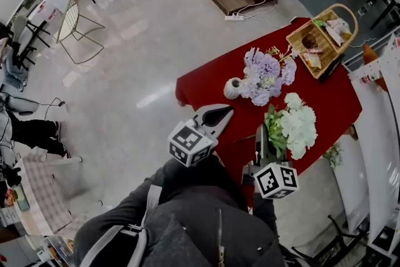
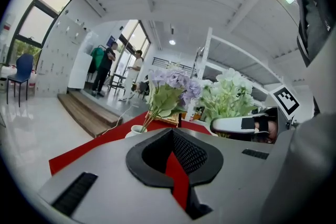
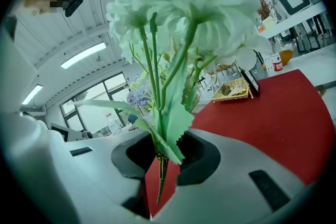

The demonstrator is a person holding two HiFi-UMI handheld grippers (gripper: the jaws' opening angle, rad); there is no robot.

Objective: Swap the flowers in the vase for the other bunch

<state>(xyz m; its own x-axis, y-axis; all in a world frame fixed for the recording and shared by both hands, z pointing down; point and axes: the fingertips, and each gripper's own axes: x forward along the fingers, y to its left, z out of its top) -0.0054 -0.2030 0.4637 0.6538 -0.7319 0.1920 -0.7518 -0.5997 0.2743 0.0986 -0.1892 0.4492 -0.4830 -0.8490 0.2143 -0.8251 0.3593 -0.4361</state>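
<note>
- Worktop [image 1: 331,103]: covered in plain red.
- Purple flowers [image 1: 265,75]: lilac to pale violet, green leaves.
- White flowers [image 1: 299,125]: creamy white heads, green stems and leaves.
- Vase [image 1: 233,88]: white, ribbed.
- Basket [image 1: 322,40]: tan wicker weave.
- Cubes [image 1: 189,144]: black-and-white square markers.

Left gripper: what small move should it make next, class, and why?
Probably open the left gripper and ease it toward the stems of the purple flowers, just above the white vase. Its jaws are shut on nothing, the purple flowers stand in the vase, and the right gripper holds the white bunch, so the vase needs emptying first.
</note>
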